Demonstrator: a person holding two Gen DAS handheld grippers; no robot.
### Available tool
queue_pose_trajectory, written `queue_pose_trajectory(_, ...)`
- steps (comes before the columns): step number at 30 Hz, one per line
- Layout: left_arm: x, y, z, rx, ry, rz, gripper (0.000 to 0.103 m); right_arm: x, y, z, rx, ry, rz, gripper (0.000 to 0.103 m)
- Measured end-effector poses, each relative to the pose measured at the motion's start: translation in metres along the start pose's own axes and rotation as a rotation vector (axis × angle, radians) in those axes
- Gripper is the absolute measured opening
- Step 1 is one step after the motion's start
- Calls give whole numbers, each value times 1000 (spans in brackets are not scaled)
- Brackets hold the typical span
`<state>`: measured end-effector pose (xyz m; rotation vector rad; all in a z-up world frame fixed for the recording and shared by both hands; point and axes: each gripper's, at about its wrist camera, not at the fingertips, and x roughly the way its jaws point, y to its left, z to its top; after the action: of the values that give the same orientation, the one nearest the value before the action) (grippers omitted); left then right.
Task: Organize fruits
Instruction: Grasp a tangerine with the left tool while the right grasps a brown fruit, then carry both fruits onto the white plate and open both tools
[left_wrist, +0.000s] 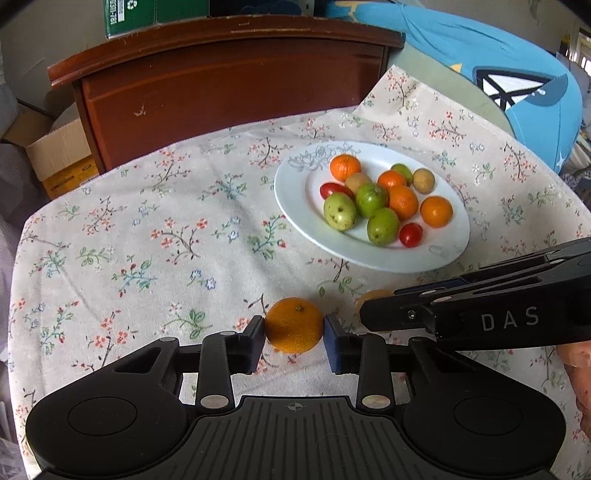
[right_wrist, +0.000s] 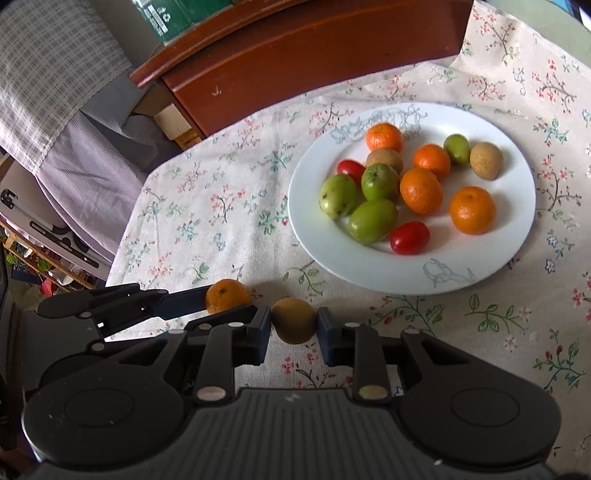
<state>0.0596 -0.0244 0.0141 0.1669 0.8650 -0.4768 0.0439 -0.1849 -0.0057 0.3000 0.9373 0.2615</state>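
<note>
A tangerine (left_wrist: 294, 325) rests on the floral cloth with my left gripper (left_wrist: 294, 330) shut on it, a blue pad pressed to each side. Just to its right, a brownish-yellow round fruit (right_wrist: 294, 319) sits between the pads of my right gripper (right_wrist: 294, 326), which is shut on it. In the left wrist view that fruit (left_wrist: 371, 295) peeks out behind the right gripper (left_wrist: 365, 314). In the right wrist view the tangerine (right_wrist: 227, 295) shows at the left gripper (right_wrist: 210, 301). Beyond both, a white plate (left_wrist: 369, 258) (right_wrist: 369, 273) holds several tangerines, green fruits, brown fruits and two red tomatoes.
The floral tablecloth (left_wrist: 147, 240) covers the table. A dark wooden cabinet (left_wrist: 221, 92) stands behind the table's far edge, with a cardboard box (left_wrist: 59, 155) at its left. A blue cushion (left_wrist: 498, 74) lies at the back right. A hand (left_wrist: 580, 369) shows at the right edge.
</note>
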Motion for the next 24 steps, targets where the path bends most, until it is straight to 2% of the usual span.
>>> queue_pose_trajectory(9, -18, 0, 30, -43, -110, -29, 32, -39, -6, 26, 26, -130, 18, 27)
queue_pose_trajectory(18, -14, 5, 60, -75, -170, -50, 32, -81, -26, 57, 44, -259, -31, 27)
queue_pose_trajectory(24, -6, 8, 80, -113, -197, -82, 32, -89, -49, 74, 80, -283, -49, 27)
